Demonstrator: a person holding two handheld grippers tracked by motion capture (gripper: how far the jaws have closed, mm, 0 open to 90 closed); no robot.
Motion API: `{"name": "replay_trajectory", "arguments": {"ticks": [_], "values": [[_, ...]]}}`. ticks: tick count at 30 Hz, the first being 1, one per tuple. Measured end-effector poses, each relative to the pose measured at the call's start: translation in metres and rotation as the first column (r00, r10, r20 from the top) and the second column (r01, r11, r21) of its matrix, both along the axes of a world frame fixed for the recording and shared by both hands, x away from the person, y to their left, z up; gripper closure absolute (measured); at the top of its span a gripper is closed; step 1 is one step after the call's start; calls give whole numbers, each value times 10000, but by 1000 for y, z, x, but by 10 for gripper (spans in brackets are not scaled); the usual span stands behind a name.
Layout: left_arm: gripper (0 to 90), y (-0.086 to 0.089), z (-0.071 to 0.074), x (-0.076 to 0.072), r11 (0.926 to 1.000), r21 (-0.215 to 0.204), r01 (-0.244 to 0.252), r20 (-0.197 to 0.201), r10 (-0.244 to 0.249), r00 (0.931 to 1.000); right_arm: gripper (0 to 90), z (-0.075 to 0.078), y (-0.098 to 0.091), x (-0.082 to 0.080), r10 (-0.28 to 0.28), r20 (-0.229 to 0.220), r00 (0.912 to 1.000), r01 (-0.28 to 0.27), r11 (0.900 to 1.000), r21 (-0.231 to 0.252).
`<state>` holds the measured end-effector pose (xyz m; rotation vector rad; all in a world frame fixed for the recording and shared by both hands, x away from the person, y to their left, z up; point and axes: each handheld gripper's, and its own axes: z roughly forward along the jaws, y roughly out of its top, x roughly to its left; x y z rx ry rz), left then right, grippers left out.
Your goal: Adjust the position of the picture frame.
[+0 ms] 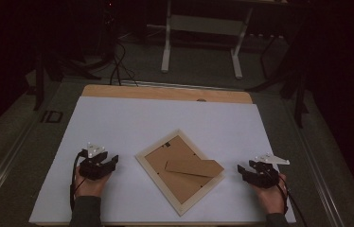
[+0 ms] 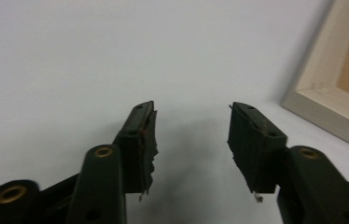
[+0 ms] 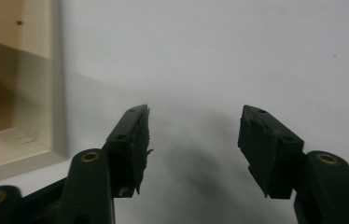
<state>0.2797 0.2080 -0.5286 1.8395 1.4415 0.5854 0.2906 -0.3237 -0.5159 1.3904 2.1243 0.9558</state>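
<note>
Table under a white sheet, a strip of bare wood showing along the far edge. Dark floor around it; a white stand behind, cables trailing at far left.

Frame lies back-up near the middle of the sheet, toward the near edge, turned on the diagonal so one corner points at the person. Pale wood border, brown backing board. Brown stand flap lies flat across the backing, reaching toward the right corner. Small dark tabs visible at the backing's edge, too small to read further.

Left gripper rests on the sheet just left of the frame, apart from it, held by the left hand; grey plate on top. In the left gripper view the jaws stand apart with only white sheet between them; frame corner at upper right, not touched.

Right gripper sits on the sheet right of the frame, near its right corner, in the right hand. Right gripper view: jaws spread, nothing between the pads, frame edge at left, clear of the jaw.

Pads on both grippers look worn, edges ragged.
</note>
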Motion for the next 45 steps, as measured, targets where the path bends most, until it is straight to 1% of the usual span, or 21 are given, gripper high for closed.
{"name": "replay_trajectory", "arguments": {"ticks": [1,2,5,6,7,8,11,12,13,14,15,17,18,21,25,26,27,29,34,39,45], "values": [[548,-1,1,0,9999,20,151,8,-151,9999,444,1,0,-1,93,-16,10000,-93,9999,67],[557,-4,1,0,9990,102,445,-3,-445,9990,458,2,0,-3,249,-84,9997,-249,9997,66],[556,-5,2,0,9982,180,567,-5,-567,9984,464,2,1,-4,320,-89,9994,-320,9995,52],[556,-8,2,0,9968,288,741,40,-742,9972,473,3,1,-4,353,-72,9994,-353,9994,21],[556,-10,3,-1,9958,346,851,68,-854,9963,487,4,1,-5,444,-42,9990,-443,9989,128],[556,-12,4,-1,9944,311,1009,87,-1013,9948,493,4,1,-6,536,-20,9986,-535,9983,226],[568,-13,4,-1,9930,169,1166,74,-1167,9931,506,5,3,-7,646,-28,9979,-645,9976,253],[568,-14,3,-1,9908,63,1353,19,-1353,9908,512,5,4,-7,721,-38,9974,-720,9971,242],[581,-16,3,-1,9888,44,1491,-36,-1490,9888,531,4,7,-8,978,-37,9952,-977,9949,245],[585,-16,3,-1,9888,44,1491,-36,-1490,9888,531,4,7,-8,978,-37,9952,-977,9949,245],[591,-17,3,-1,9872,-62,1596,-68,-1596,9872,555,4,9,-8,1144,-66,9934,-1142,9931,267],[595,-20,3,-1,9842,-113,1766,-83,-1767,9842,568,4,10,-8,1213,-82,9926,-1210,9924,239],[603,-21,3,-1,9836,-127,1802,-63,-1803,9836,590,3,11,-8,1295,-91,9915,-1292,9913,255],[650,-25,3,-2,9760,-135,2172,-153,-2174,9760,682,2,13,-9,1484,-147,9888,-1480,9886,281],[715,-32,1,-2,9687,-316,2461,-326,-2471,9684,810,1,18,-9,1664,-154,9859,-1659,9857,294],[730,-34,1,-2,9676,-379,2495,-336,-2507,9675,838,1,19,-10,1671,-158,9858,-1666,9856,272],[741,-36,1,-2,9670,-342,2524,-348,-2536,9667,864,1,20,-10,1714,-138,9851,-1710,9849,256],[797,-39,1,-2,9666,-273,2550,-314,-2558,9662,896,0,21,-10,1816,-166,9832,-1810,9830,306],[893,-45,1,-3,9632,-247,2675,-357,-2683,9627,899,-3,24,-9,1989,-357,9794,-1975,9795,400],[899,-51,-1,-3,9597,-115,2806,-513,-2809,9584,899,-5,28,-8,2104,-516,9762,-2079,9768,507],[900,-55,-2,-3,9596,-37,2814,-564,-2811,9580,899,-8,31,-8,2257,-697,9717,-2218,9733,597]]}}
